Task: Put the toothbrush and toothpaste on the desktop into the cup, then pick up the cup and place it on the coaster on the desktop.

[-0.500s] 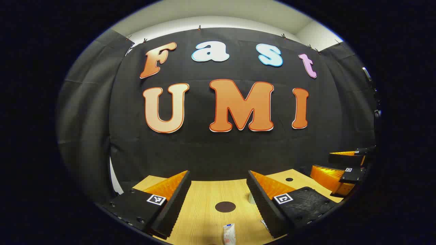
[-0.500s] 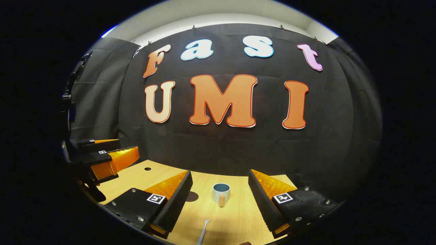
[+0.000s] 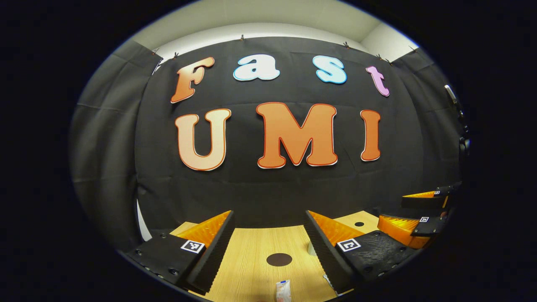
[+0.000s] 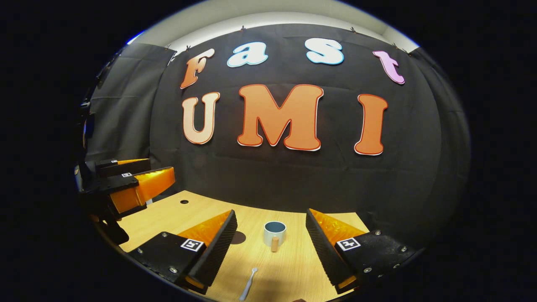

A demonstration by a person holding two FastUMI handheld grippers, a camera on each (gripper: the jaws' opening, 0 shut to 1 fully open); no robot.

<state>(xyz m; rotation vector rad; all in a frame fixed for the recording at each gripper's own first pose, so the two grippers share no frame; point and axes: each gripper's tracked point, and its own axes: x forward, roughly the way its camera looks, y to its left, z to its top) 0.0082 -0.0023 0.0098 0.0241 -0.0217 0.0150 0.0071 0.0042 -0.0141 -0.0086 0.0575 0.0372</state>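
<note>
Pale wood desktop (image 4: 289, 268) is carrying the cup (image 4: 275, 233) at centre, the toothbrush (image 4: 248, 285) lying nearer than the cup, the dark coaster (image 3: 279, 259) and toothpaste (image 3: 283, 290) lying left of it. The right gripper (image 4: 272, 235) and the left gripper (image 3: 268, 235) are both hovering with fingers spread apart, gripping nothing.

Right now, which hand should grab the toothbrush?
Probably the right: the toothbrush lies between its open tongs, with the cup straight ahead. The left tongs face the toothpaste.

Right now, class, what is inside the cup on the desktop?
In the right gripper view, the cup stands upright and looks empty; its bottom is hidden by the rim. The toothbrush lies on the desktop.
</note>
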